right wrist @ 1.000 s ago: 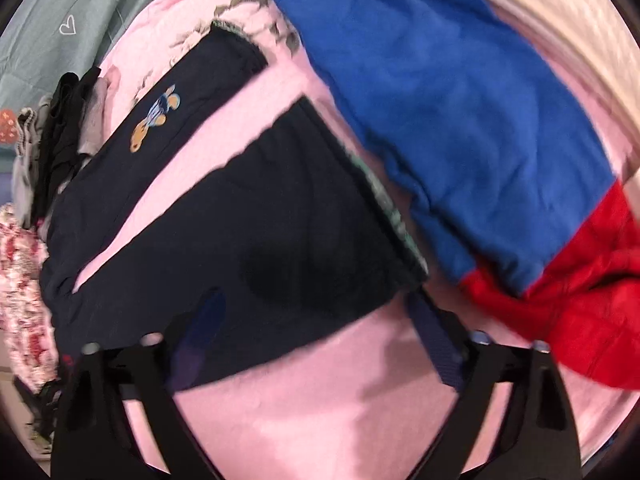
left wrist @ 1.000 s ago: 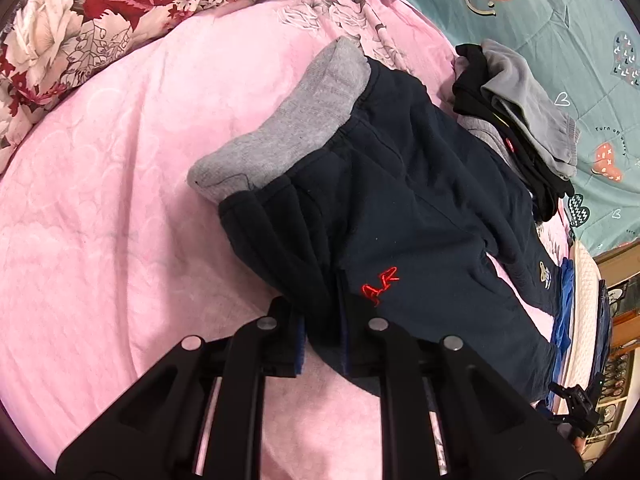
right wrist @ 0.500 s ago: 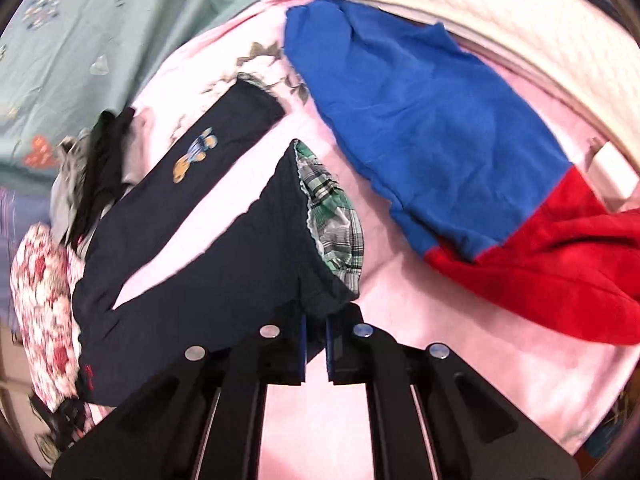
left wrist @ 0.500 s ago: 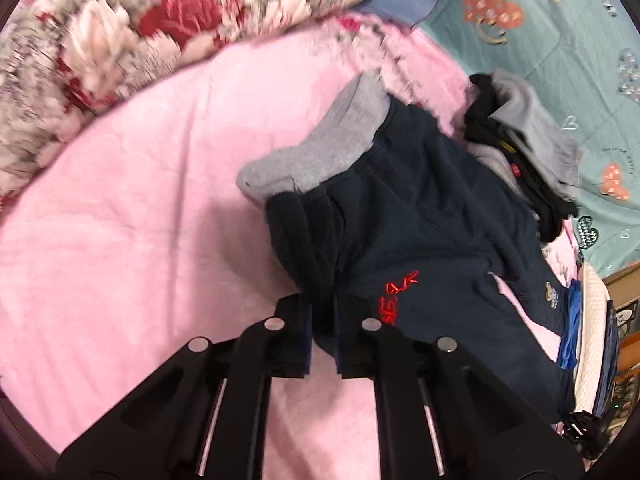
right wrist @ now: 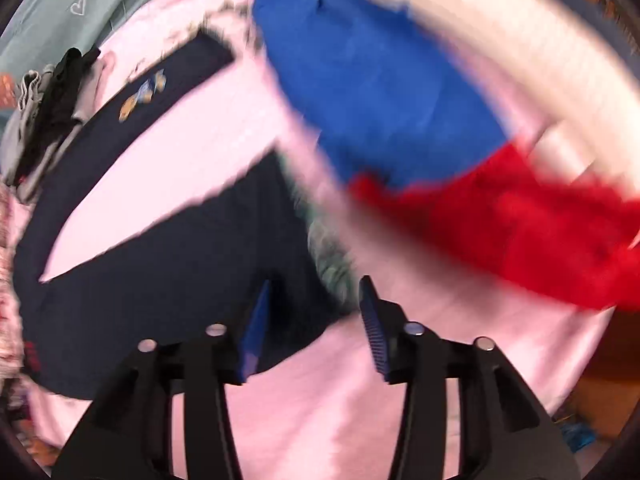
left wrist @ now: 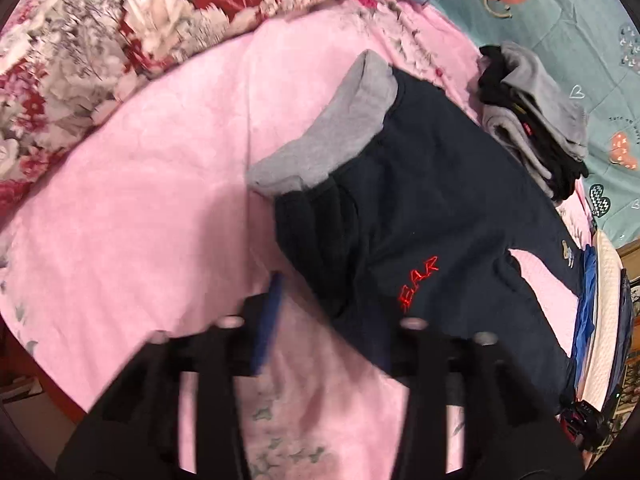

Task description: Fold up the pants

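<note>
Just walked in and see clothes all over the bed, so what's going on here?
A person with a handheld gripper in each hand is folding dark navy pants spread on a pink blanket. The left gripper is at the waist end, by the grey waistband; the right gripper is at a leg hem. Both sets of jaws stand open, holding nothing. The legs lie apart, unfolded. A blue and red garment lies beside them.

We are in a home bedroom: pink bedspread [left wrist: 132, 216], floral quilt [left wrist: 120, 20], teal patterned sheet [left wrist: 580, 20], clothing pile [left wrist: 536, 120].
</note>
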`<state>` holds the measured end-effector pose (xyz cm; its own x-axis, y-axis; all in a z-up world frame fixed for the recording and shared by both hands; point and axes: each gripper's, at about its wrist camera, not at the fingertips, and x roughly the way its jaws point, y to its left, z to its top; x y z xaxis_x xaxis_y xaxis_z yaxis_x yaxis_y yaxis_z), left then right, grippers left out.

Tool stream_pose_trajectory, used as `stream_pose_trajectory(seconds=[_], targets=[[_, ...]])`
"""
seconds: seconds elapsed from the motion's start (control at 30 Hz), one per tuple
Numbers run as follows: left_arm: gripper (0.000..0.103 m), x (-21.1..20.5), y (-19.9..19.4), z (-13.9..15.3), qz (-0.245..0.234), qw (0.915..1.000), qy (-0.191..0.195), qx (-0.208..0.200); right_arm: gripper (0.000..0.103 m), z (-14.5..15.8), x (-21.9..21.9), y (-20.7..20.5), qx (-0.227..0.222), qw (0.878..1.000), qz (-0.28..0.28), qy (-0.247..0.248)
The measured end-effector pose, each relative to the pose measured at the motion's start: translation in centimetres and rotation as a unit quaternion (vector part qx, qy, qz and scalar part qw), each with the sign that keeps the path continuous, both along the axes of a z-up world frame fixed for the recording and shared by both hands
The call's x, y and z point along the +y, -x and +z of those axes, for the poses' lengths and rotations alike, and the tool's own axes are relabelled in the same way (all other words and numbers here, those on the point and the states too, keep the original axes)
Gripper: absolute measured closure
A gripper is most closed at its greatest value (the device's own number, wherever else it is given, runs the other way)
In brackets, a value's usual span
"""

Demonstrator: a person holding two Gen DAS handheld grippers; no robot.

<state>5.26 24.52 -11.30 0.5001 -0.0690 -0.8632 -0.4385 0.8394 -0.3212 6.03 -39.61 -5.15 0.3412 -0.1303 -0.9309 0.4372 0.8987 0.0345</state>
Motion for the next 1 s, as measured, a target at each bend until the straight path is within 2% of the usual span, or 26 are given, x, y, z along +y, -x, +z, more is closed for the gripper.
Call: stream_pose_trajectory(seconds=[0.03, 0.1, 0.13, 0.17, 0.23, 0.3, 0.4, 0.47, 0.57, 0.67, 0.7, 0.73, 0.77, 0.9, 1.0], targets=[[0.031, 0.2, 0.6, 0.9, 0.006, 0.9998, -0.013, -0.011, 0.050, 1.8, 0.1, -0.3, -0.022, 0.999, 0.002, 0.033], [0.028, 0.9, 1.5, 3.3, 0.018, 0.9981, -0.044, -0.039, 0.047, 3.8, 0.2, -1.3, -0.051, 0.998, 0.012, 0.040], [0.027, 1.1, 1.3, 4.2, 0.018, 0.9973, -0.053, -0.047, 0.043, 4.7, 0.3, -2.6, -0.066, 0.997, 0.027, 0.017], [0.024, 1.1, 1.0, 5.2, 0.013, 0.9966, -0.061, -0.054, 0.042, 5.1, 0.5, -4.6, -0.075, 0.996, 0.051, -0.028], [0.017, 0.5, -1.5, 6.7, -0.021, 0.9958, -0.070, -0.055, 0.041, 4.7, 0.7, -8.5, -0.072, 0.989, 0.087, -0.098], [0.017, -0.7, -5.5, 7.0, -0.062, 0.9941, -0.082, -0.034, 0.041, 3.4, 0.4, -13.3, -0.062, 0.987, 0.085, -0.125], [0.016, -2.2, -10.7, 5.8, -0.103, 0.9908, -0.087, -0.011, 0.041, 1.3, -0.2, -18.3, -0.041, 0.989, 0.075, -0.121], [0.016, -2.6, -13.8, 4.0, -0.126, 0.9900, -0.064, 0.009, 0.041, -0.8, -1.3, -21.3, -0.018, 0.990, 0.057, -0.128], [0.017, -2.5, -18.1, 0.5, -0.134, 0.9883, -0.047, 0.057, 0.041, -2.9, -1.8, -23.8, -0.004, 0.991, 0.040, -0.128], [0.018, -1.9, -19.6, -0.9, -0.125, 0.9880, -0.054, 0.073, 0.043, -3.9, -2.3, -24.8, -0.014, 0.992, 0.032, -0.122], [0.018, -1.6, -19.6, -1.0, -0.124, 0.9881, -0.056, 0.071, 0.063, -3.8, -2.3, -24.8, -0.022, 0.994, 0.027, -0.102], [0.018, -1.5, -19.8, -1.2, -0.123, 0.9881, -0.058, 0.071, 0.093, -3.8, -2.2, -24.9, -0.025, 0.994, 0.034, -0.098], [0.018, -1.4, -20.1, -1.4, -0.122, 0.9879, -0.060, 0.074, 0.094, -3.7, -2.2, -24.8, -0.030, 0.992, 0.038, -0.114], [0.019, -2.1, -20.6, -2.1, -0.121, 0.9839, -0.095, 0.092, 0.096, -1.8, -2.8, -22.8, -0.042, 0.994, 0.022, -0.099], [0.020, -2.4, -20.0, -1.9, -0.131, 0.9815, -0.106, 0.090, 0.096, -0.8, -3.5, -20.6, -0.040, 0.995, 0.018, -0.094]])
